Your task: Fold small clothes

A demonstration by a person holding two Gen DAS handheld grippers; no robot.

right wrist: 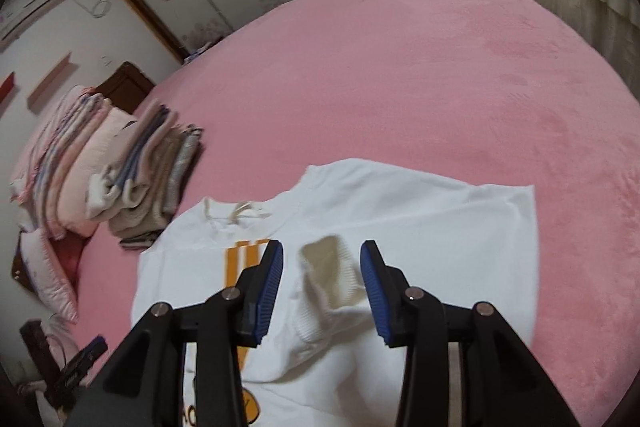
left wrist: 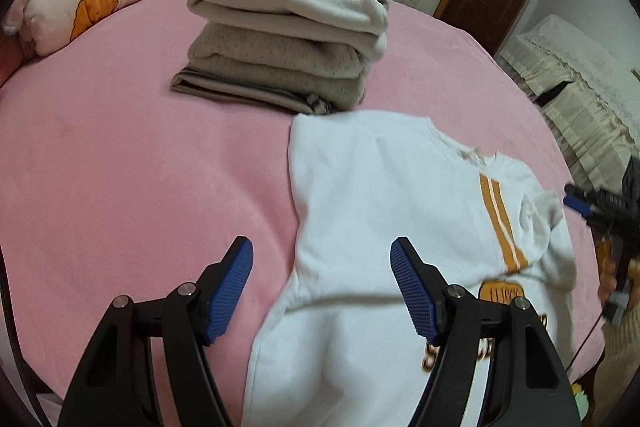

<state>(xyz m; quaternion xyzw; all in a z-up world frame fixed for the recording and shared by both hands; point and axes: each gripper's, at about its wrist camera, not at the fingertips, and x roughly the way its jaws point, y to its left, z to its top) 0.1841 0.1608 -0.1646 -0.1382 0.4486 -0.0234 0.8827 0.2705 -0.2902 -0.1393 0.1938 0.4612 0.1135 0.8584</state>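
A white sweatshirt [left wrist: 380, 195] lies partly folded on the pink bed [left wrist: 120, 167], just in front of a stack [left wrist: 288, 55] of folded clothes. The left hand-held gripper [left wrist: 322, 291] hangs wide open over the sweatshirt's left edge, holding nothing. The right hand-held gripper [right wrist: 322, 291] is also open and empty, its jaws either side of the ribbed cuff [right wrist: 332, 275] lying on the body. The likely risk: closing here could pinch the body layer along with the cuff, dragging the fold apart. The soft bed could also let the fabric bunch, and a wide pull might nudge the stack.
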